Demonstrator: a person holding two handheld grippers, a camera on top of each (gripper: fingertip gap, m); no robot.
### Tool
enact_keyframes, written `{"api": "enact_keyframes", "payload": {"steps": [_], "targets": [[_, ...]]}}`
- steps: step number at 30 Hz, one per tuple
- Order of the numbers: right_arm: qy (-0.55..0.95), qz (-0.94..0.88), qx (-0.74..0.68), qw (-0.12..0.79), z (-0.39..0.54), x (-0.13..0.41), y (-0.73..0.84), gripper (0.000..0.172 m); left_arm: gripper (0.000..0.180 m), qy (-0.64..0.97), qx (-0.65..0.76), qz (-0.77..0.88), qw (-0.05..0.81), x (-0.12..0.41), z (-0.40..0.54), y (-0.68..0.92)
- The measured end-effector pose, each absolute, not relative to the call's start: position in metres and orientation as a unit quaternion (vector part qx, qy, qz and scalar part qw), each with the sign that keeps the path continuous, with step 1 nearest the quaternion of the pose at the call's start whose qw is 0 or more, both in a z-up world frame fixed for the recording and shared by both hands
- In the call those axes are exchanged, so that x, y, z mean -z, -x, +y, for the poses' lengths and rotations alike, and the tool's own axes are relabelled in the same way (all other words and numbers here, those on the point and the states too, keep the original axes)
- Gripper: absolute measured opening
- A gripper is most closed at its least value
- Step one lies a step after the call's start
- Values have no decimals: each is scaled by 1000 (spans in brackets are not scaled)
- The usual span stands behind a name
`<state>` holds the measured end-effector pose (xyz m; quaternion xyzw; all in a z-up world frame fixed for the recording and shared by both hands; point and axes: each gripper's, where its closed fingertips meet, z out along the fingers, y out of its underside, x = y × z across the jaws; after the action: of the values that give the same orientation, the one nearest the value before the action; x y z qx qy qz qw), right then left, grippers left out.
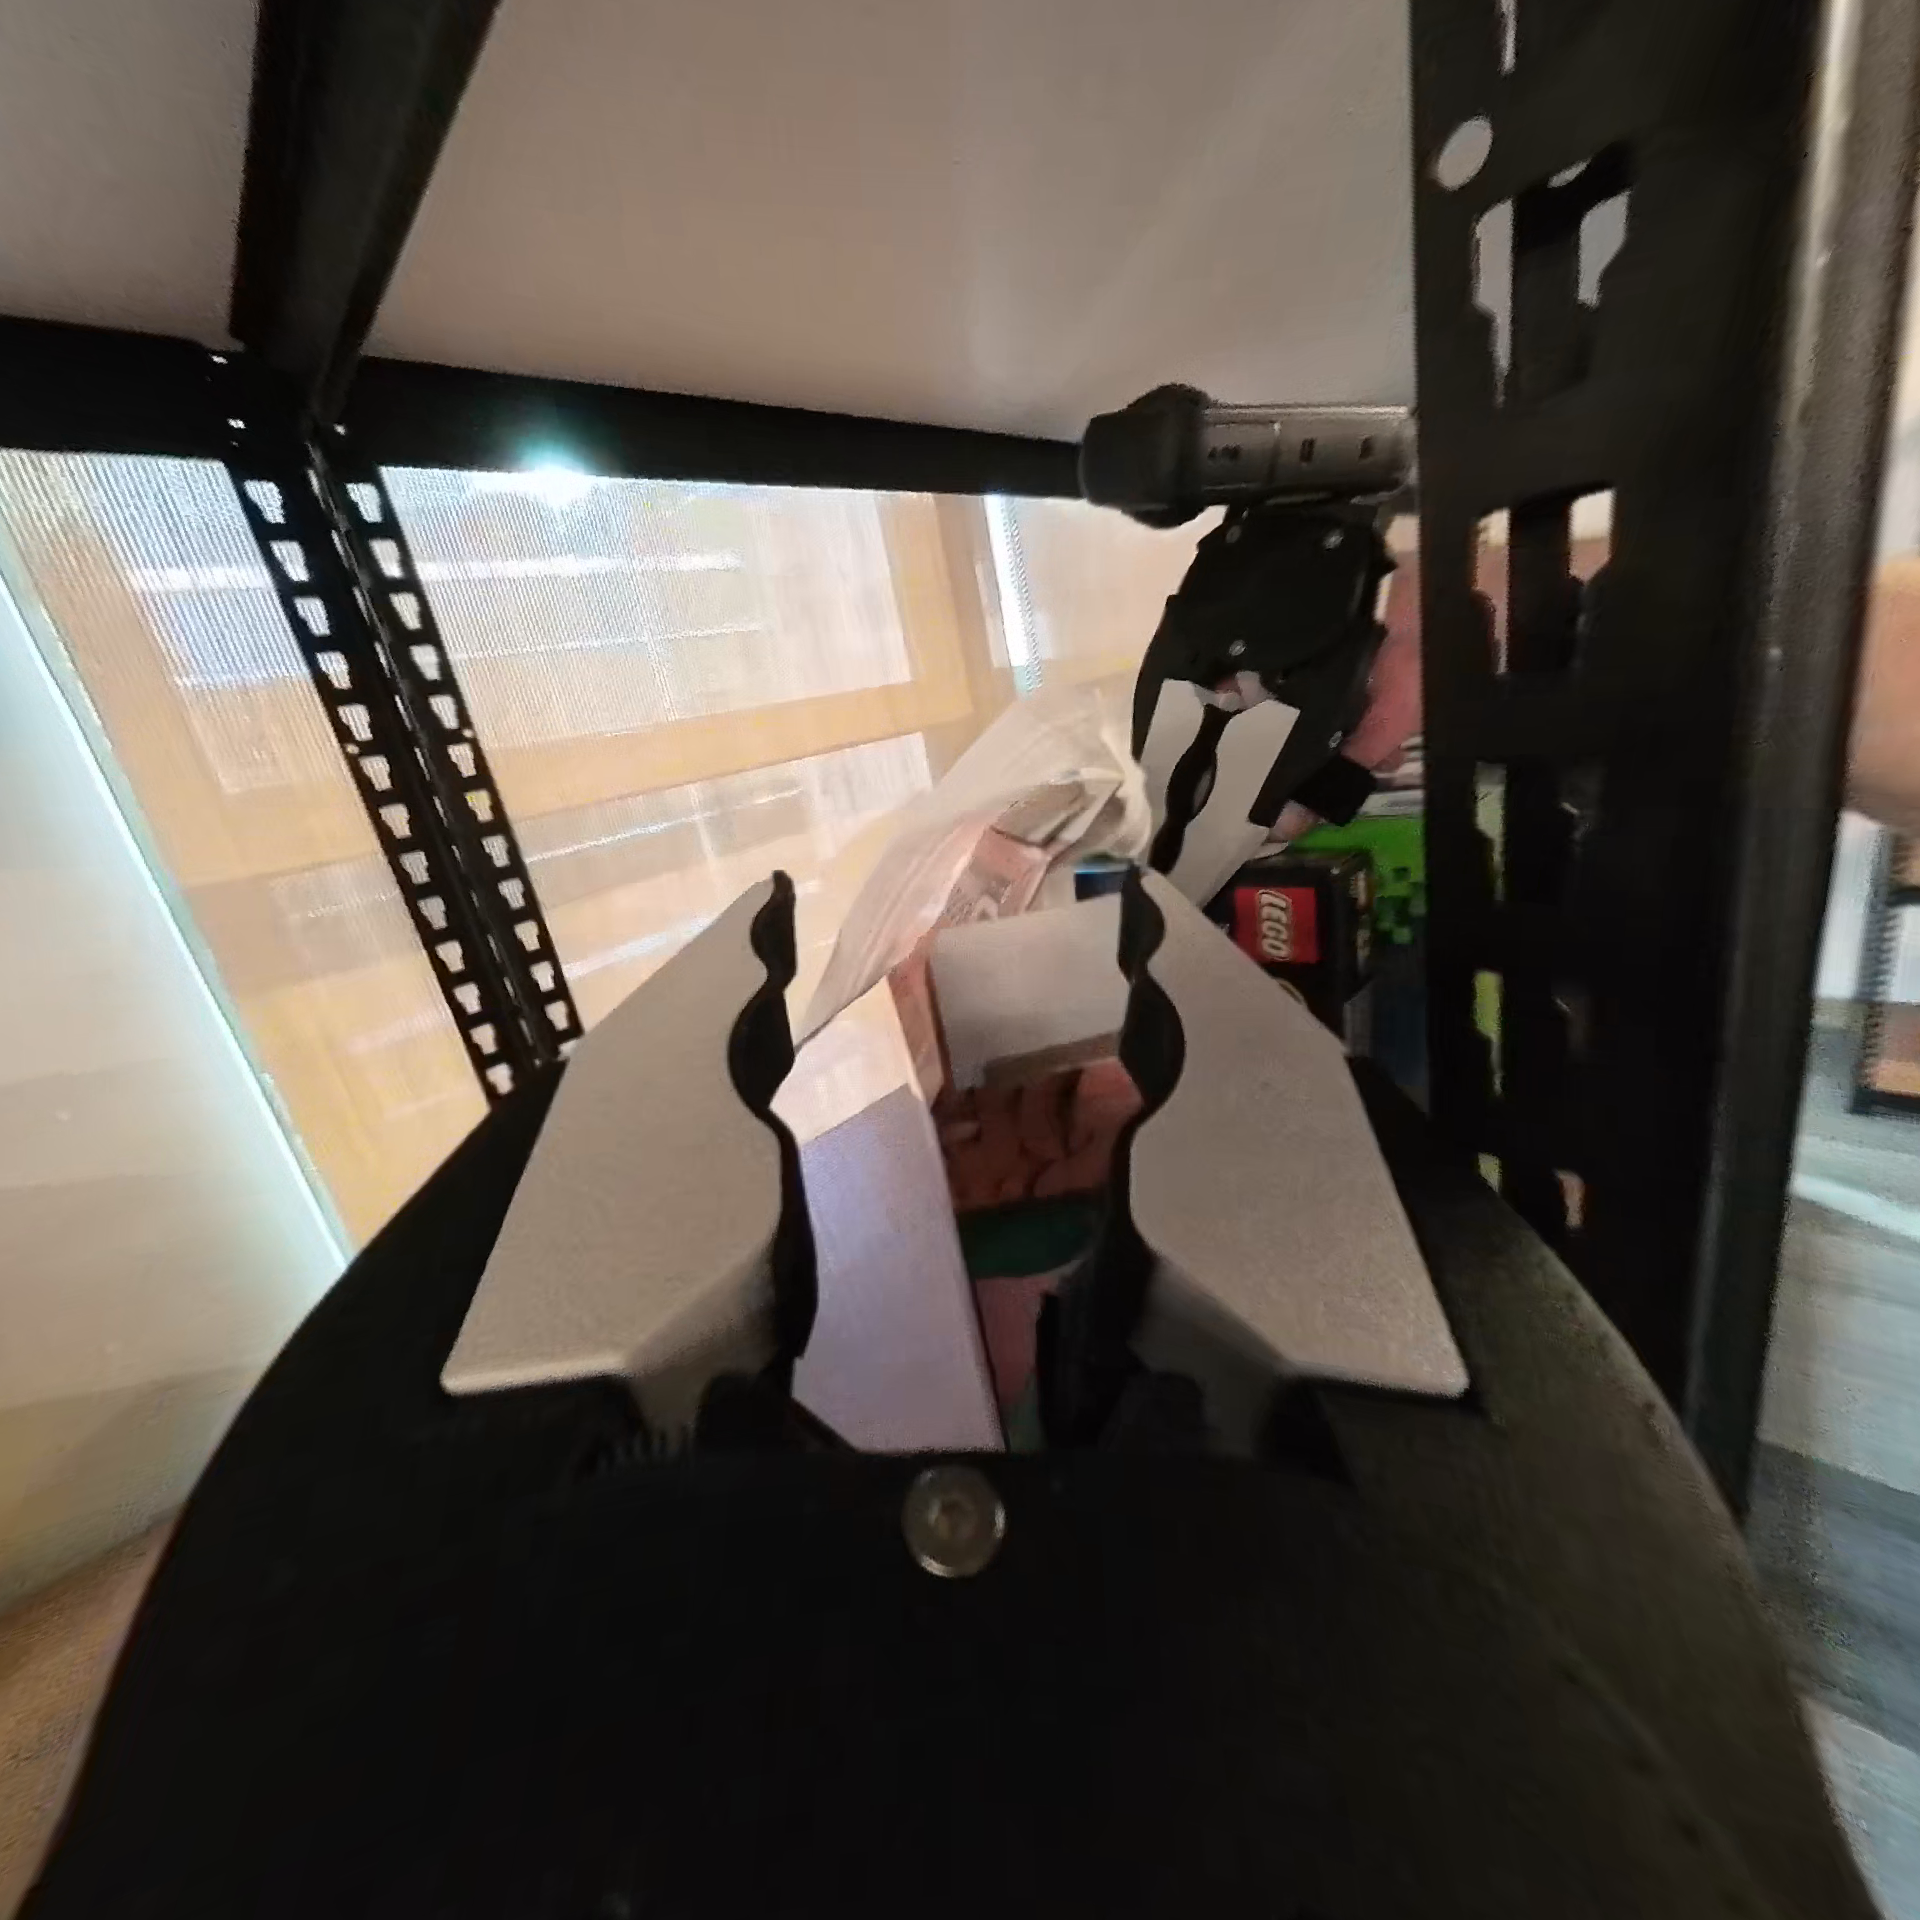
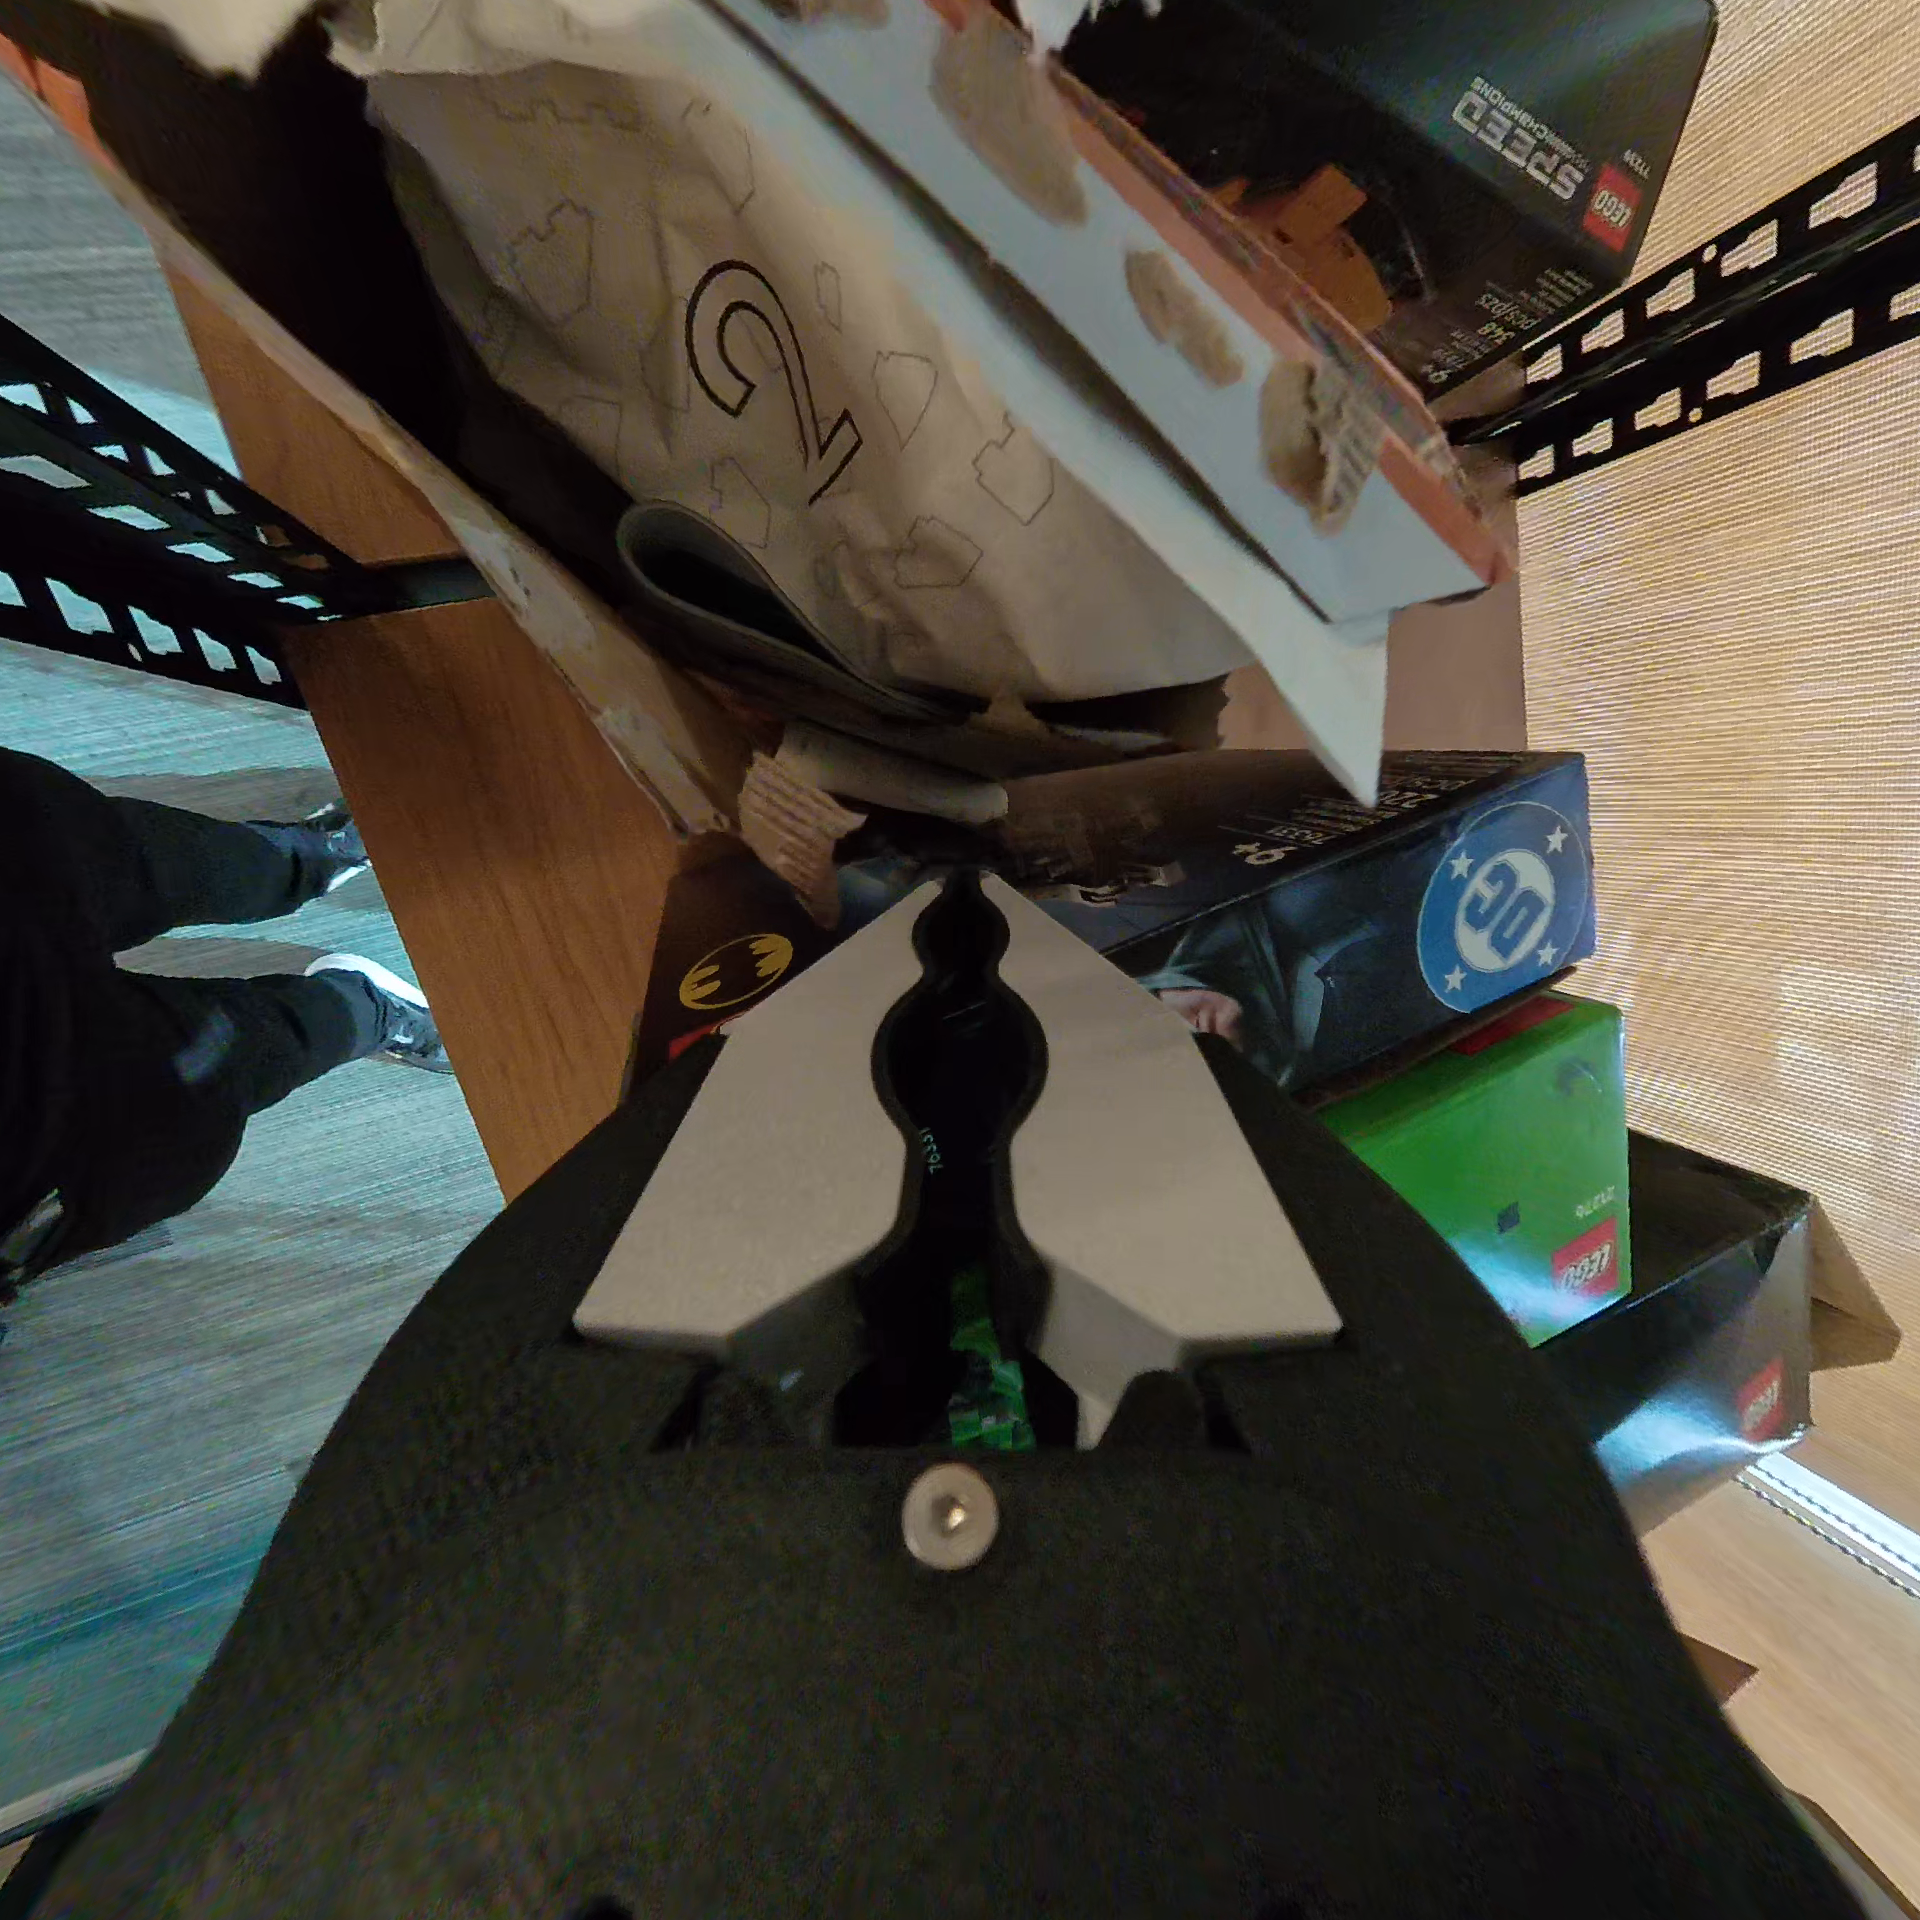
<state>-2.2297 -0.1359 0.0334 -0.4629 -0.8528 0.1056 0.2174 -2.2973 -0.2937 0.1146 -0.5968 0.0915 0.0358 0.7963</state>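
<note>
A black slotted metal shelving upright (image 1: 1538,727) frames a wood-grain shelf (image 2: 457,769) crowded with toy boxes. A dark blue box (image 2: 1351,914) with a round blue-and-white emblem lies on a green box (image 2: 1496,1174), beside a black box (image 2: 1725,1340) standing open near the woven window blind (image 2: 1714,831). A crumpled white paper bag (image 2: 790,416) printed with brick outlines spills from a torn carton (image 2: 1143,343). A person's dark trousers and black-and-white shoes (image 2: 374,997) stand on grey carpet (image 2: 208,1351).
</note>
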Motion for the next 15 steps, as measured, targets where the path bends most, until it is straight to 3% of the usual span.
{"api": "enact_keyframes", "payload": {"steps": [11, 15], "targets": [[463, -855, -108, 206, -136, -33, 2229, 0, 88, 651, 45, 44, 756, -60, -311, 2313], [466, -855, -106, 201, -137, -32, 2229, 0, 109, 697, 53, 78, 711, -35, -290, 2297]]}}
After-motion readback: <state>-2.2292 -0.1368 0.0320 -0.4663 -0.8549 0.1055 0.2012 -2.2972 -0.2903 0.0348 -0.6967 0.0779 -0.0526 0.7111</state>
